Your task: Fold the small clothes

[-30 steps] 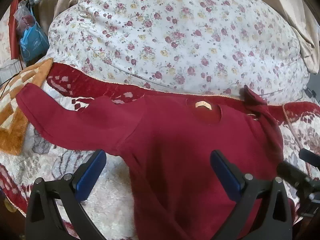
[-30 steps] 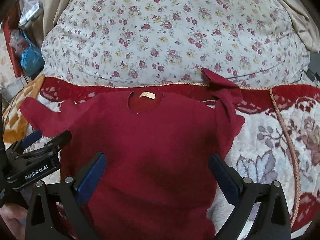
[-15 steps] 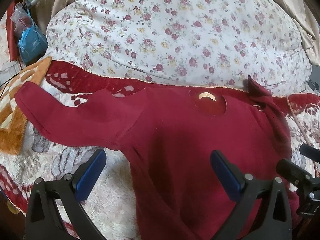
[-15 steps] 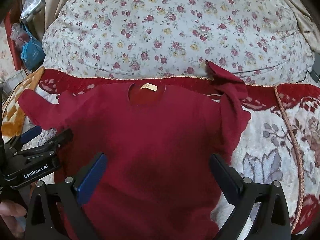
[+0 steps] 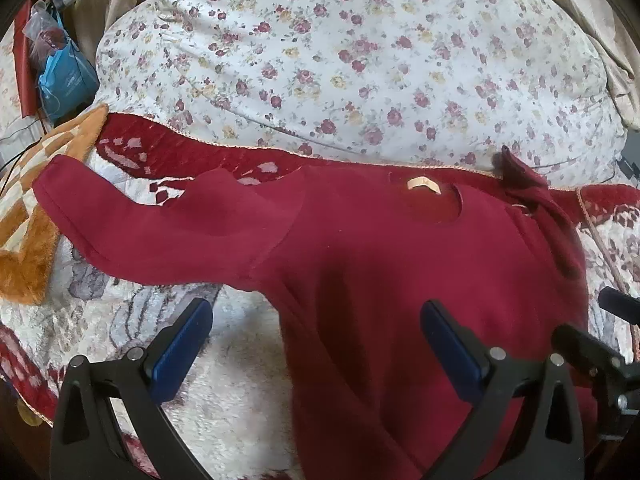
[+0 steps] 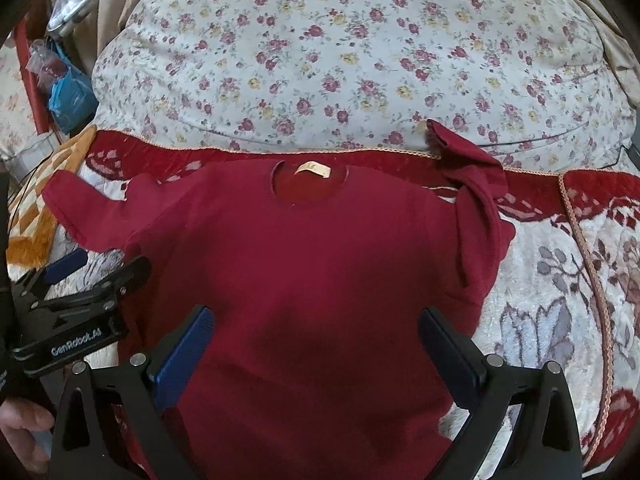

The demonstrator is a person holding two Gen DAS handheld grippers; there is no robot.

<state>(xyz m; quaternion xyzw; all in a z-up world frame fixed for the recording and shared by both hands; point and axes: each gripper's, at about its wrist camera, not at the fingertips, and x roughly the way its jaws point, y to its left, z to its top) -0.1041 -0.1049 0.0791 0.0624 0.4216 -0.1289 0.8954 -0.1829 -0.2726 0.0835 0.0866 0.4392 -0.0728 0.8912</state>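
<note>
At the far left of the left wrist view, a blue bag (image 5: 66, 80) is seen against the edge of the bedding, with an orange and white checked blanket (image 5: 28, 240) lying below it. A red and white patterned blanket (image 5: 224, 364) is spread across the bed and carries the garment. A dark red long-sleeved top (image 5: 400, 280) is laid flat on this blanket, front down, with its neck opening and a pale label (image 5: 423, 185) turned towards the large floral-print duvet (image 5: 360, 60) heaped behind it. The sleeve on the left side (image 5: 160, 240) is stretched out straight, its cuff reaching the checked blanket. The left hand-held gripper (image 5: 316, 336) is held low over the left flank of the top, its jaws wide apart: 1 blue pad (image 5: 180, 350) is over the bare blanket and the other is over the red cloth. Nothing is gripped.

In the right wrist view, the top (image 6: 320, 280) is seen centred, with the left hand-held gripper (image 6: 88, 268) at its left edge and part of a hand (image 6: 24, 436) visible in the lower left corner. The right hand-held gripper (image 6: 316, 344) is held over the lower body of the top, its jaws likewise wide apart and empty. The sleeve on the right side (image 6: 478, 216) is found bunched and folded back along the side seam, its cuff resting against the duvet (image 6: 360, 60). A braided cord trim (image 6: 592, 272) is noted along the blanket at the far right.
</note>
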